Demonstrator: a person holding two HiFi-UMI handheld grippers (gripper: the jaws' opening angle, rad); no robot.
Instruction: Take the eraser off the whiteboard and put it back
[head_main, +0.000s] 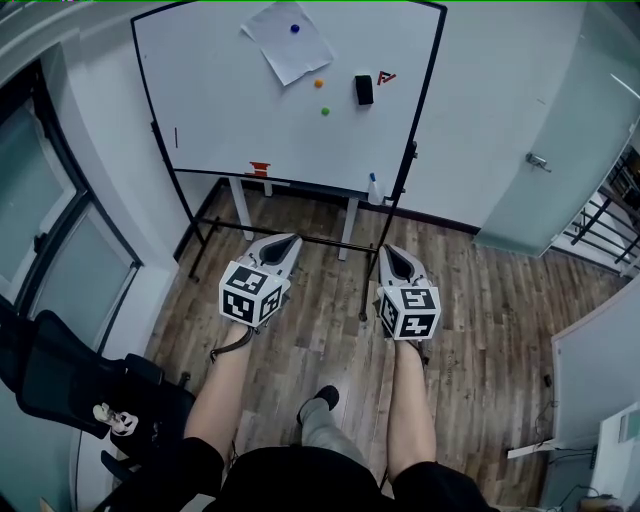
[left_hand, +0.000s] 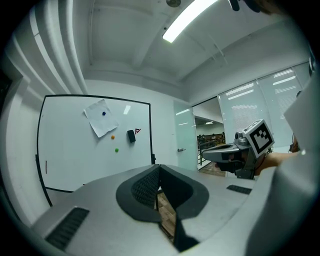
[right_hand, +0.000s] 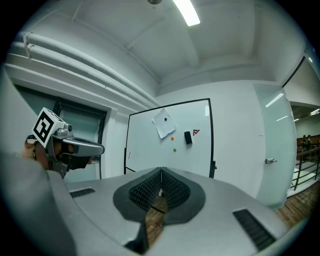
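The black eraser (head_main: 363, 90) sticks to the upper right of the whiteboard (head_main: 220, 110), beside a small red mark (head_main: 386, 77). It also shows as a small dark block in the left gripper view, the eraser (left_hand: 131, 136), and in the right gripper view, the eraser (right_hand: 188, 137). Both grippers are held side by side, well short of the board and pointing at it. My left gripper (head_main: 291, 240) is shut with nothing in it, its jaws meeting at the tip (left_hand: 159, 168). My right gripper (head_main: 391, 250) is shut and empty too (right_hand: 161, 171).
A sheet of paper (head_main: 290, 42) hangs on the board under a blue magnet, with orange (head_main: 319, 83) and green (head_main: 325, 111) magnets below it. A bottle (head_main: 375, 188) and a red item (head_main: 260, 168) sit at the tray. The board's stand (head_main: 300, 238) crosses the wooden floor. A black chair (head_main: 60, 380) is at left, a door (head_main: 560, 150) at right.
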